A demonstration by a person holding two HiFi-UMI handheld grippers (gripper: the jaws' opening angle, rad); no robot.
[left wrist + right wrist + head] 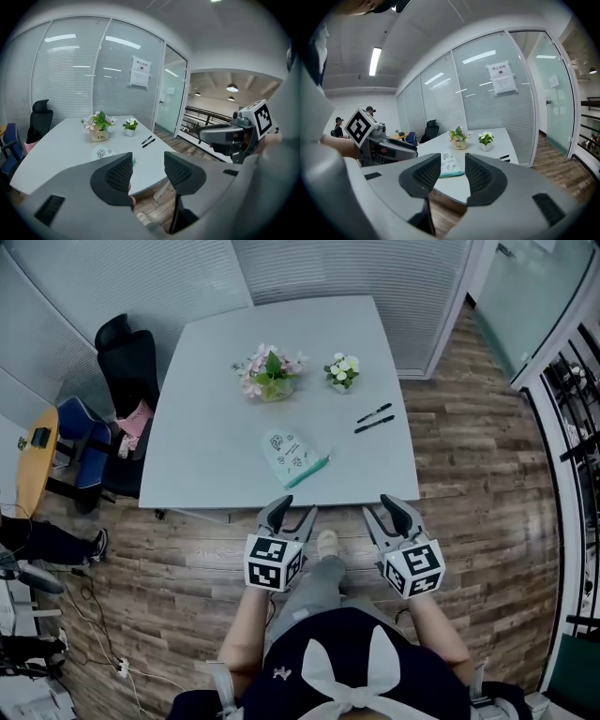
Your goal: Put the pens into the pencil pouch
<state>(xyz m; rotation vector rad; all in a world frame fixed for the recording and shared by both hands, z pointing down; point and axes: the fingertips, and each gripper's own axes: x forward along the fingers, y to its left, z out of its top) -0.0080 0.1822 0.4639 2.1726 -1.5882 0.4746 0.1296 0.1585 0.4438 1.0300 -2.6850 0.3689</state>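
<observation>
Two black pens lie side by side near the right edge of the pale table. The white pencil pouch, printed and edged in teal, lies flat near the table's front edge. Both grippers hover in front of that edge, above the floor. My left gripper is open and empty, below the pouch. My right gripper is open and empty too, below the pens. The left gripper view shows the pouch and pens beyond its jaws. The right gripper view shows the pouch between its spread jaws, far off.
Two flower pots stand at the table's back, a pink one and a white one. A black office chair and a blue chair stand to the left. Glass partitions surround the table; a railing runs on the right.
</observation>
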